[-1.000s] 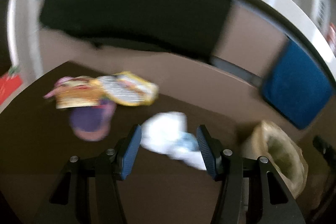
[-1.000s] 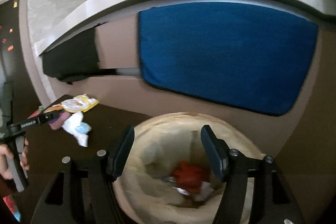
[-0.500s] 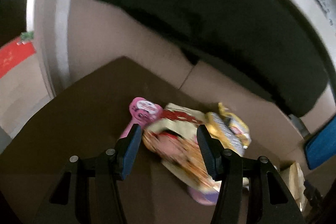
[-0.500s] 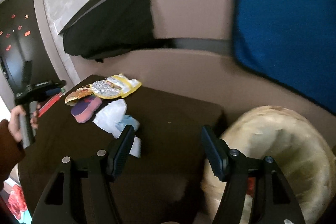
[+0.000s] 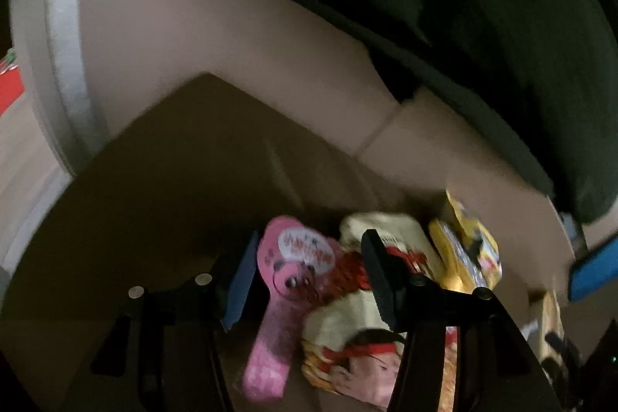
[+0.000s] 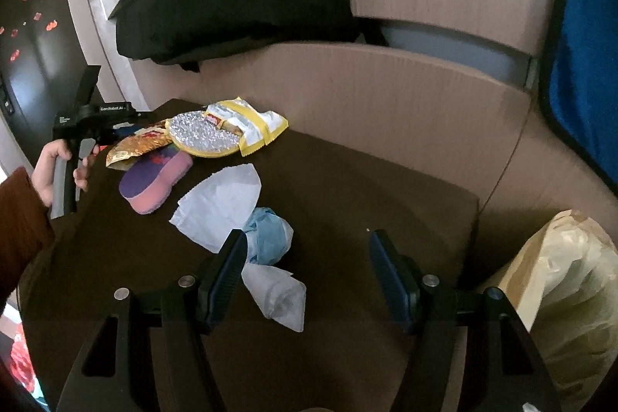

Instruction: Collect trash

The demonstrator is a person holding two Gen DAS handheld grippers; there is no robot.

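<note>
Pink and glossy, a long wrapper [image 5: 287, 292] lies between the spread fingers of the left claw [image 5: 305, 280], which is low over the dark brown counter [image 5: 162, 188] and grips nothing. Under and past the right finger sits a cream snack packet with red print [image 5: 390, 242], and further right a yellow packet [image 5: 471, 250]. Beyond the claw rises a beige cabinet front [image 5: 231, 37] with a black cloth [image 5: 463, 6] hanging above it.

From the right wrist, the right claw [image 6: 309, 269] is also spread and empty, held level above the near part of the counter. A white tissue [image 6: 220, 207] and a blue crumpled wad [image 6: 268, 232] lie just by its left finger, with a second white piece [image 6: 278, 290] between the fingers. Far left ahead, the person's left hand [image 6: 54, 165] grips the other tool's handle upright beside the purple-pink wrapper [image 6: 154, 176], a gold packet [image 6: 135, 143] and the silver-lined yellow packet [image 6: 231, 130]. To the right of the claw stands a paper trash bag [image 6: 560, 296].
</note>
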